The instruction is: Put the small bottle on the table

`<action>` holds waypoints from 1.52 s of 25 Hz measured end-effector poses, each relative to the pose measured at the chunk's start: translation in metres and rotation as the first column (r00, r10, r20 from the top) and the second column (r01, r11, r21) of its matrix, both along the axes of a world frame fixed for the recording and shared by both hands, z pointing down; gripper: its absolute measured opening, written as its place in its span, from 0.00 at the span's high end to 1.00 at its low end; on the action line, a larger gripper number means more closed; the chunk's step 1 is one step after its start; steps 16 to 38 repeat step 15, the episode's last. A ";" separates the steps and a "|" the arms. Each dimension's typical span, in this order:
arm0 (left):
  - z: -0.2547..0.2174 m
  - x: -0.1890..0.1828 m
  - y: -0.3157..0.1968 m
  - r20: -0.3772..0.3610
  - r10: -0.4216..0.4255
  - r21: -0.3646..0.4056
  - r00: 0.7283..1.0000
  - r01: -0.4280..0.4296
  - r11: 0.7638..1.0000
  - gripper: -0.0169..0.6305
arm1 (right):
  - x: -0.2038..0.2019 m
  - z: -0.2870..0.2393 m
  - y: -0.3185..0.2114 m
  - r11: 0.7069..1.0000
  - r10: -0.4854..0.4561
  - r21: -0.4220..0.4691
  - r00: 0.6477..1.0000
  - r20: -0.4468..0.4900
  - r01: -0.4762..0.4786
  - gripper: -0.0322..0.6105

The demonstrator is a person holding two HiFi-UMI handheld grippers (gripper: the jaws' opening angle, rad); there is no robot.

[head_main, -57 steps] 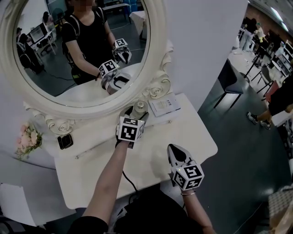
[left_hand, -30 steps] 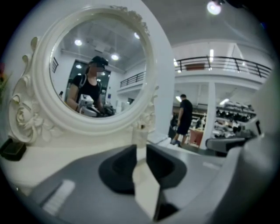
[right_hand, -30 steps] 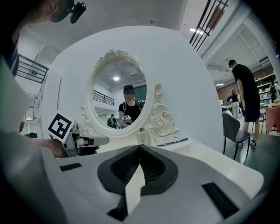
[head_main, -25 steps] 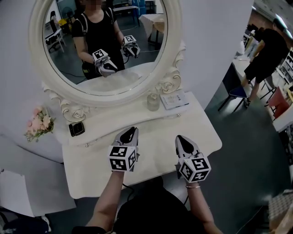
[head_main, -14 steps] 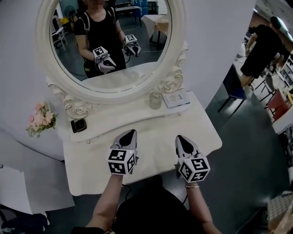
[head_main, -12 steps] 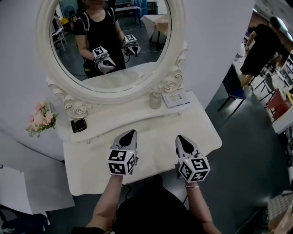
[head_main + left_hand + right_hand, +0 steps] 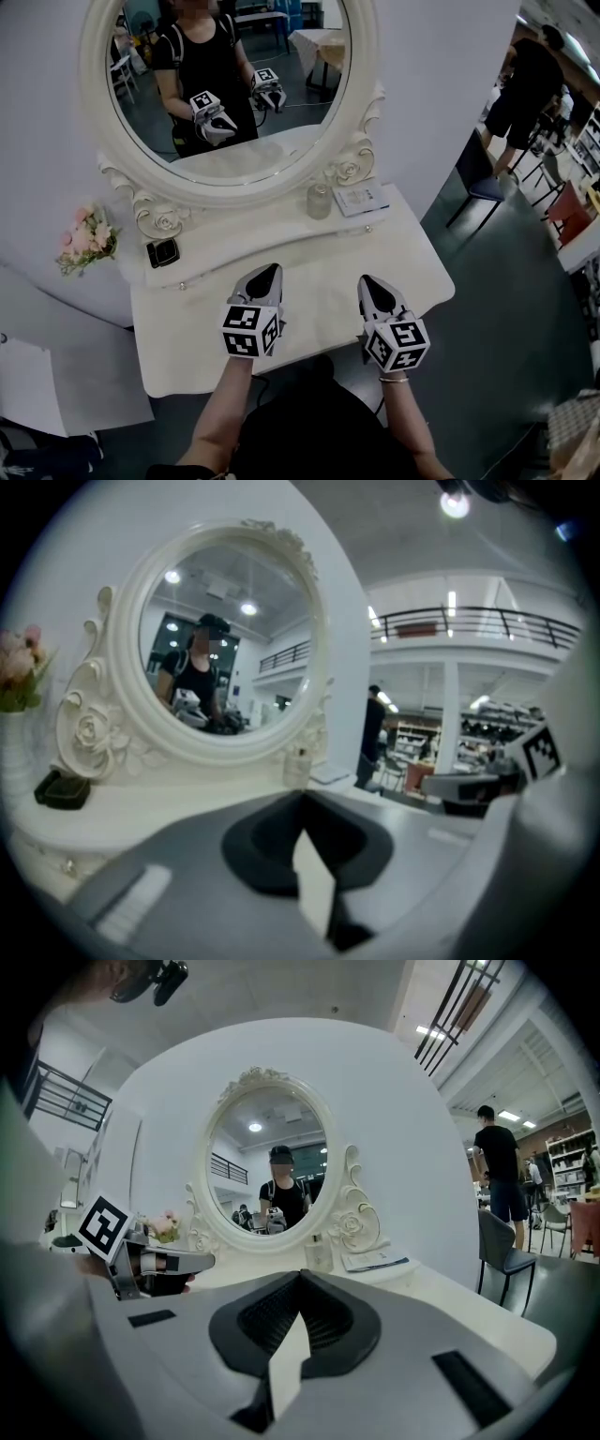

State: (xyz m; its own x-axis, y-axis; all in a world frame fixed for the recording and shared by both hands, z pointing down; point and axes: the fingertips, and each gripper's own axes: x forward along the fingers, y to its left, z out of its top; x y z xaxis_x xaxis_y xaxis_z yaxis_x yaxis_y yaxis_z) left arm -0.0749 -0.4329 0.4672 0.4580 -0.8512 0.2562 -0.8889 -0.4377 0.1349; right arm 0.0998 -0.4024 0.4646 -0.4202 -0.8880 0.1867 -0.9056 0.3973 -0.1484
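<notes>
The small clear glass bottle (image 7: 319, 201) is seen upright on the raised back ledge of the white vanity table (image 7: 309, 277). It is set just beside the carved rose at the lower right of the white ornate oval mirror frame (image 7: 368, 103). A white printed booklet (image 7: 362, 199) is laid just to the bottle's right; contact between the two cannot be told. The bottle is gripped by nothing and is well apart from both tools.

The jaws of the left tool (image 7: 265, 274) are pressed together with nothing pinched between them, as shown in the left gripper view. It is held over the front part of the table, tips pointed towards the mirror. The jaws of the right tool (image 7: 373, 284) are likewise pressed together and empty. It is held beside the left one at about the same depth, with a clear gap between them. A marker cube is carried at the rear of each.

A small black square object (image 7: 162, 252) is seen on the ledge by the left carved rose. A bunch of pink flowers (image 7: 84, 242) is seen off the table's left end. The person holding both tools is reflected in the mirror. In the background at right, a person in dark clothes (image 7: 527, 80) is seen near a dark chair (image 7: 476, 169).
</notes>
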 end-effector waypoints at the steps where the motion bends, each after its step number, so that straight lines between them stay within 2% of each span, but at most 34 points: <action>1: 0.000 -0.001 0.001 0.001 -0.002 0.000 1.000 0.002 1.000 0.96 | 0.000 0.000 0.001 1.000 -0.001 0.001 1.000 0.000 0.001 0.94; 38: 0.001 -0.004 0.014 0.007 -0.014 -0.004 1.000 0.014 1.000 0.96 | 0.003 0.003 0.012 1.000 0.000 0.000 1.000 0.003 0.000 0.94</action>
